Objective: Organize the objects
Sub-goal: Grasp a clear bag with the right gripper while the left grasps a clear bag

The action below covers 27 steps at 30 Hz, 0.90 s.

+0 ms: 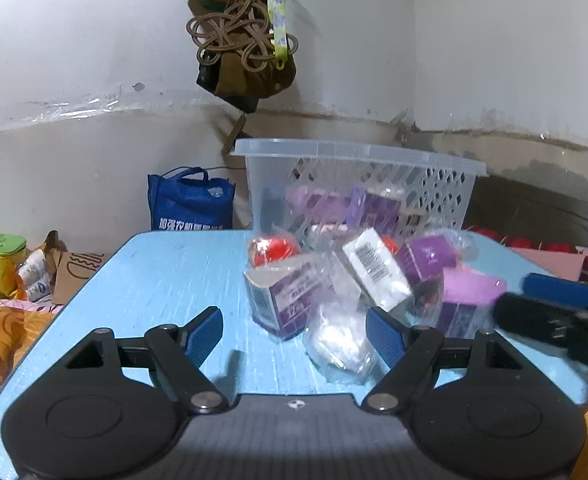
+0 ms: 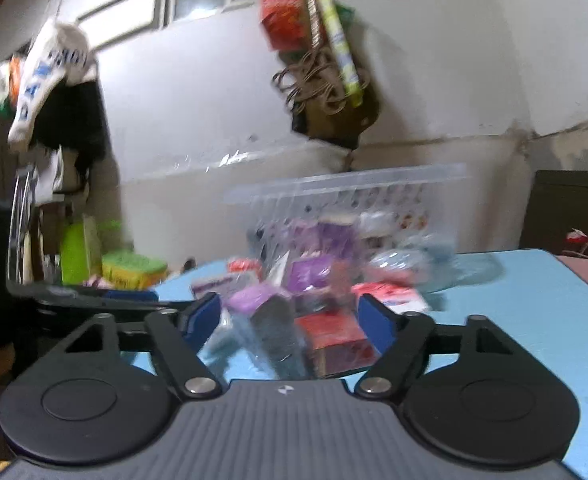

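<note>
Left wrist view: left tool [image 1: 294, 338] jaws wide, nothing gripped, low over the blue tabletop [image 1: 166, 280]. Bare tabletop runs from the near-left edge to the pile; the rounded far-left corner is clear. Wrapped packets [image 1: 357, 280] sit in a heap centre-right: at least three purple boxes, one white box with a barcode [image 1: 373, 268], one red round item [image 1: 272, 250], one clear bag [image 1: 339, 340] just beside the right finger. One clear lattice basket [image 1: 357, 184] at the far edge, more purple packs inside. One blue tote [image 1: 190, 204] beyond the far-left edge, white Chinese print, not legible. Right tool enters at the right edge [image 1: 553, 308].

Right wrist view: blurred. Right tool [image 2: 290, 318] partly open, with a red box [image 2: 333, 340] and a wrapped packet [image 2: 270, 328] between the fingers; pads not seen pressing. Open tabletop to the right.
</note>
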Motion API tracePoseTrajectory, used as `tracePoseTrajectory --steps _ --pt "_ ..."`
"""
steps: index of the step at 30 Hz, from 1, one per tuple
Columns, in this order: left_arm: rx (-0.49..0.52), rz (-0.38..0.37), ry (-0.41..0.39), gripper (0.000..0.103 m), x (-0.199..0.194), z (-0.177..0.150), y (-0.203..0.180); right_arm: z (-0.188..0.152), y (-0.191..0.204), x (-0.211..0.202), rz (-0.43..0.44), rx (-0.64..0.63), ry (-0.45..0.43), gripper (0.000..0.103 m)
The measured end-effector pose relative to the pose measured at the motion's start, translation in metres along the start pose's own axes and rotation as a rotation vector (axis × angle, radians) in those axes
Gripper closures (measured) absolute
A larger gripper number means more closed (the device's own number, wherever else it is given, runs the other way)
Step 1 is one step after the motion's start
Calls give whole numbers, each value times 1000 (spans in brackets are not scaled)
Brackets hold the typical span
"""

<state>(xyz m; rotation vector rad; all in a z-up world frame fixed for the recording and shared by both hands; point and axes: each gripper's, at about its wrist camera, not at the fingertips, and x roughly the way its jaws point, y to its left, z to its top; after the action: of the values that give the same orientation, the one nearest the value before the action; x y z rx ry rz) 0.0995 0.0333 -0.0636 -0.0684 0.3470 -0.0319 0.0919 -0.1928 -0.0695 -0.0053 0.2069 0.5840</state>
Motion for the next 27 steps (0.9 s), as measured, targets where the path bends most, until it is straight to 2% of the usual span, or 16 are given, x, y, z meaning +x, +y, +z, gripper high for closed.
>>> tracePoseTrajectory --steps 2,3,18,20,21,23,27 --pt "2 -1 3 21 0 -2 0 -3 2 8 25 -16 27 59" --pt "5 2 5 21 0 -3 -1 -4 2 10 36 -12 32 64" --pt "84 9 17 22 10 -7 -32 5 -19 -17 -33 46 -51 65" --pt "92 5 27 28 13 -8 -35 5 -21 -16 -39 47 -48 66" --pt "93 6 37 39 14 -9 -35 4 -22 -15 -41 46 -41 66" --pt "84 0 50 48 16 -11 -34 3 -23 -15 -41 51 -38 66" --pt "74 5 47 50 14 -10 -31 -1 -24 -13 -28 50 -22 66"
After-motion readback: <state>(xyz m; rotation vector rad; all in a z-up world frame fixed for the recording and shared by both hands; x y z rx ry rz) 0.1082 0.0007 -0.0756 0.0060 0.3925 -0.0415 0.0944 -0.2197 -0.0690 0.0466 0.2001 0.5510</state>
